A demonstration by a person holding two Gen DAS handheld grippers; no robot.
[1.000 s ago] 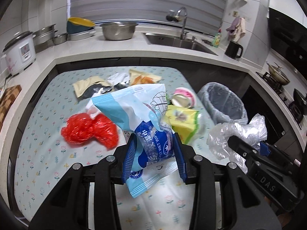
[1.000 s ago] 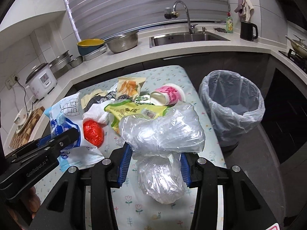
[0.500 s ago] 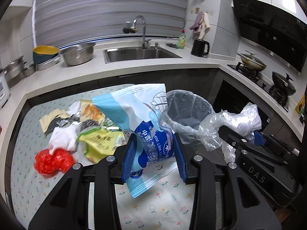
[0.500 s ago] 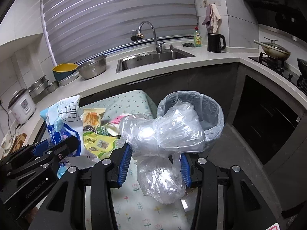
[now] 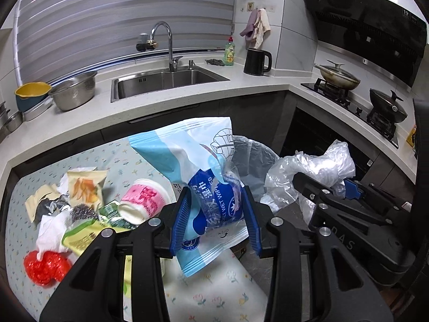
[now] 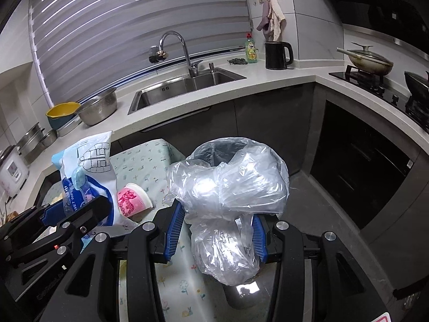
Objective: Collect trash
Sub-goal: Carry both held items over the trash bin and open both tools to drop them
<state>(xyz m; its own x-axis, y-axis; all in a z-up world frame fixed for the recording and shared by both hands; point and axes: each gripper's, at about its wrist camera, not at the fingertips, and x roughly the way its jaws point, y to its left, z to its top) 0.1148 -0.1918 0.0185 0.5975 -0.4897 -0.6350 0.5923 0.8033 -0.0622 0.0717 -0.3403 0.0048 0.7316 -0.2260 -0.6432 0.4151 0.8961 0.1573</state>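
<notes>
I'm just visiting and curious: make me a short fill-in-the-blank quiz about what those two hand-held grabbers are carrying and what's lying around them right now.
1. The left gripper is shut on a blue and white pack of wet ____.
2. The right gripper is shut on a crumpled clear ____ bag.
3. The lined bin stands just past the table's edge, below the ____ set in the counter.
4. The tipped-over cup on the table is white and ____.

Missing words: wipes; plastic; sink; pink
</notes>
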